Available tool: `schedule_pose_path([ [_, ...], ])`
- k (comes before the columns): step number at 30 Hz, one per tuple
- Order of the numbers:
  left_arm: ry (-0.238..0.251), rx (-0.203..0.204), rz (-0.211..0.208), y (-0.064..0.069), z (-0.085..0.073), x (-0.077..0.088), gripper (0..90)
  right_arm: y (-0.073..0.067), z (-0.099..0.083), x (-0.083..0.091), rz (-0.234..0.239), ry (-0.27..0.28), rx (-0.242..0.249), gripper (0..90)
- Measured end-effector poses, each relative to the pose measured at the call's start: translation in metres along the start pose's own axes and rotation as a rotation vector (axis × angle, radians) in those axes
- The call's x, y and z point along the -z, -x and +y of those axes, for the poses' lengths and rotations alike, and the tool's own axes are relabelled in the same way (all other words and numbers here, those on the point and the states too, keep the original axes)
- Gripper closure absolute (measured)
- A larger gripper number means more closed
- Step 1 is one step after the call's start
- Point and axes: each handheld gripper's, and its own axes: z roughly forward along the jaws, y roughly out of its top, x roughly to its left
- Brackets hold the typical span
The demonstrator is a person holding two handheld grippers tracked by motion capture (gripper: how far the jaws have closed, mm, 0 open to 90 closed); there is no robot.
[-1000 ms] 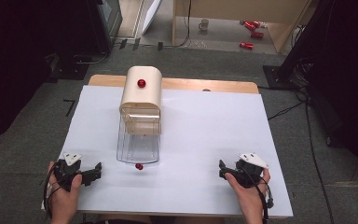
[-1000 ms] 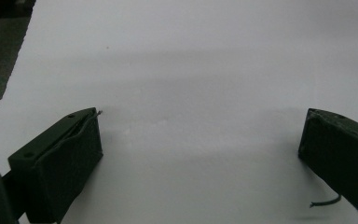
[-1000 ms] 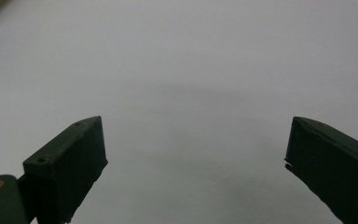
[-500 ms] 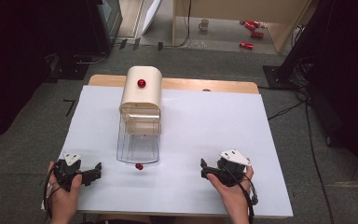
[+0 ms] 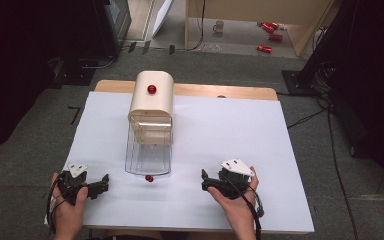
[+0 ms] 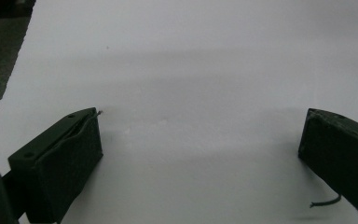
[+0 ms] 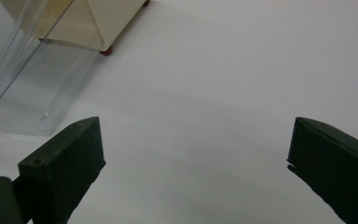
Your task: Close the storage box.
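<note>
Right gripper (image 7: pixel 196 158) with jaws spread wide over white table surface (image 7: pixel 223 70), nothing between them; clear plastic drawer (image 7: pixel 23 79) at upper left, extending from cream wooden box (image 7: pixel 102 21) (small red foot (image 7: pixel 106 51) under its corner); drawer apart from jaws.

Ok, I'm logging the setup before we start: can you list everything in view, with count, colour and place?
Table: one, white top, centre.
Box: one, cream with a red knob, far left of centre.
Drawer: one, clear, pulled out toward the person, red knob at front.
Mug: one, pale, floor beyond.
Cans: three, red, floor beyond.
Left gripper: black, open, near left.
Right gripper: black, open, near right.
</note>
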Motion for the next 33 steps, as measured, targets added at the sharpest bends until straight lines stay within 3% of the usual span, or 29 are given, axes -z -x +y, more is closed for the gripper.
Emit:
schedule_pose_path([
  [13,-0.001,-0.001,0.0,0.0,0.0,0.0,0.0,-0.033,0.009,-0.006,0.051,0.004,0.031,3.3],
  [20,-0.002,0.0,0.0,0.0,0.0,0.0,0.0,-0.044,0.012,-0.007,0.044,0.015,0.036,6.7],
  [25,-0.001,0.0,0.0,0.0,0.0,0.0,0.0,-0.057,0.015,-0.009,0.065,0.025,0.048,7.6],
  [27,-0.001,0.0,0.0,0.0,0.0,0.0,0.0,-0.066,0.015,-0.01,0.071,0.043,0.051,14.4],
  [29,-0.001,0.0,0.0,0.0,0.0,0.0,0.0,-0.069,0.015,-0.01,0.069,0.053,0.056,15.5],
  [33,-0.001,0.0,0.0,0.0,0.0,0.0,0.0,-0.083,0.014,-0.011,0.109,0.065,0.064,26.6],
])
